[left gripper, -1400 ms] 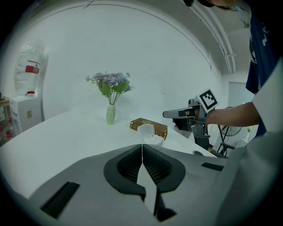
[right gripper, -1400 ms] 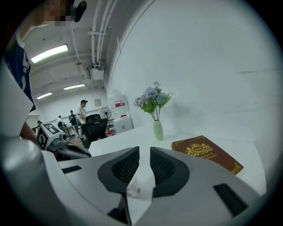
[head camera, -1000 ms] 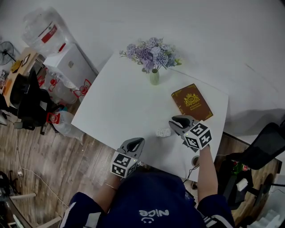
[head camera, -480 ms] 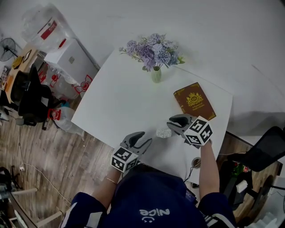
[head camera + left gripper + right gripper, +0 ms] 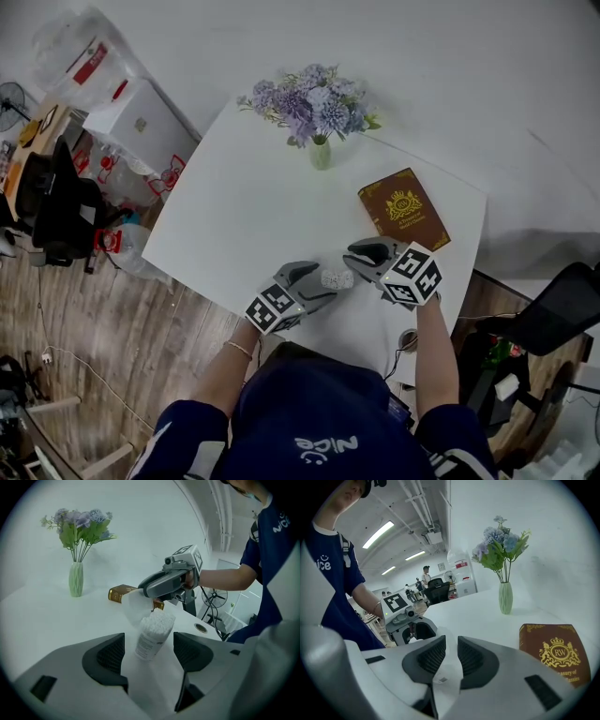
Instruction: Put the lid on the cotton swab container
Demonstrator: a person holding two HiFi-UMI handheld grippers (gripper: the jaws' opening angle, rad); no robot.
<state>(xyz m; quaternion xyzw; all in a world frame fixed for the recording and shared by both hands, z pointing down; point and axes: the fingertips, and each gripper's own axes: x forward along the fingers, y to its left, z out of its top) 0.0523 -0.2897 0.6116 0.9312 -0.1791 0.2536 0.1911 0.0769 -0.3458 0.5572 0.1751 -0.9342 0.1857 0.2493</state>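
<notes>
1. Cotton swab container (image 5: 152, 637): stood uncapped on table (image 5: 244, 216) near its front edge, between the left gripper's pads, untouched.
2. Left gripper (image 5: 323, 282): had come in from the table edge; jaws just opened wide, empty, placed to steady the container.
3. Right gripper (image 5: 356, 255): jaws just narrowed, clamped on translucent lid (image 5: 135, 605), just beside the container's mouth; capping seemed next.

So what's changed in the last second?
The left tool came in from the near edge of the table to the cotton swab container, jaws just opening; the container stands between them, untouched. The right tool hardly moved; its jaws just closed slightly on the lid, held over the container. Flower vase and book stayed put.
</notes>
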